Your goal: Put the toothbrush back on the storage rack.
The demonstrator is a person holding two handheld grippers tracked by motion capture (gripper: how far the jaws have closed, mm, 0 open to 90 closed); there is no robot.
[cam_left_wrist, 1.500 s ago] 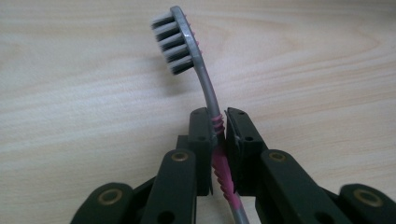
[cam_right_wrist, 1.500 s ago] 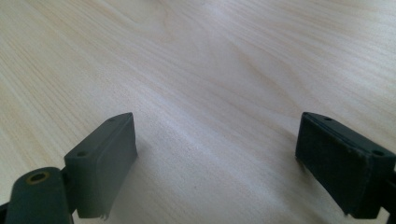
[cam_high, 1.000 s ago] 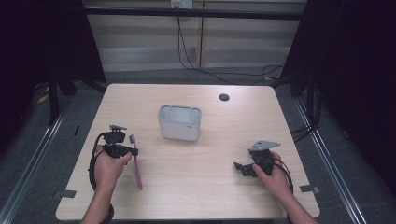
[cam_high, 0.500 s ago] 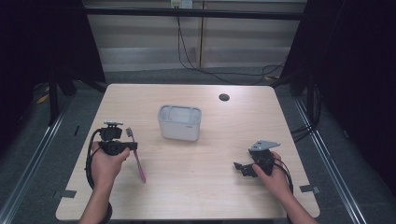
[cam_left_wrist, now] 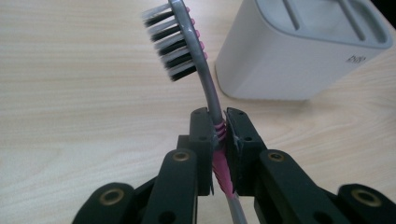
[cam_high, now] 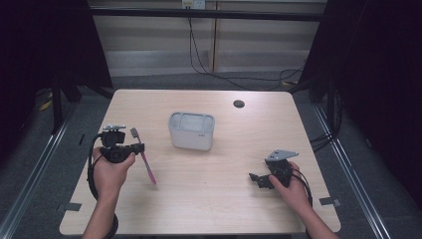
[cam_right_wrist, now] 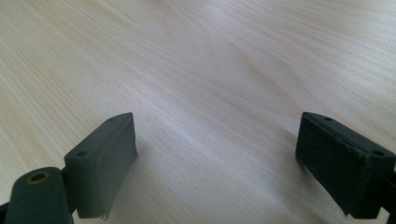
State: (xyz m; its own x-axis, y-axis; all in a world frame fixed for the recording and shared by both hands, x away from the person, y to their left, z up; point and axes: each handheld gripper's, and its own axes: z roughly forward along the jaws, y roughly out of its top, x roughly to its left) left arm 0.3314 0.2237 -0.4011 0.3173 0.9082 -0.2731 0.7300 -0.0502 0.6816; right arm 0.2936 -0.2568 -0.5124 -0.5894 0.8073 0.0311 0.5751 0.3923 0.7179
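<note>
A pink and grey toothbrush (cam_high: 145,161) is clamped at its neck by my left gripper (cam_high: 138,148), over the table's left side. In the left gripper view the bristle head of the toothbrush (cam_left_wrist: 180,39) points up and away, with the two jaws of the left gripper (cam_left_wrist: 218,140) pressed on the pink grip. A white slotted holder (cam_high: 191,130) stands mid-table, to the right of the brush; the same holder (cam_left_wrist: 299,51) is close by in the left gripper view. My right gripper (cam_high: 255,179) rests low at the table's right, open, with bare wood between its jaws (cam_right_wrist: 215,158).
A wooden table (cam_high: 209,209) carries everything. A small dark round hole (cam_high: 239,103) sits near the far edge. Cables (cam_high: 209,55) trail on the floor behind the table, and metal rails (cam_high: 35,174) run along both sides.
My left gripper has lifted the toothbrush slightly and shifted it a little toward the far side. The right gripper has stayed where it was.
</note>
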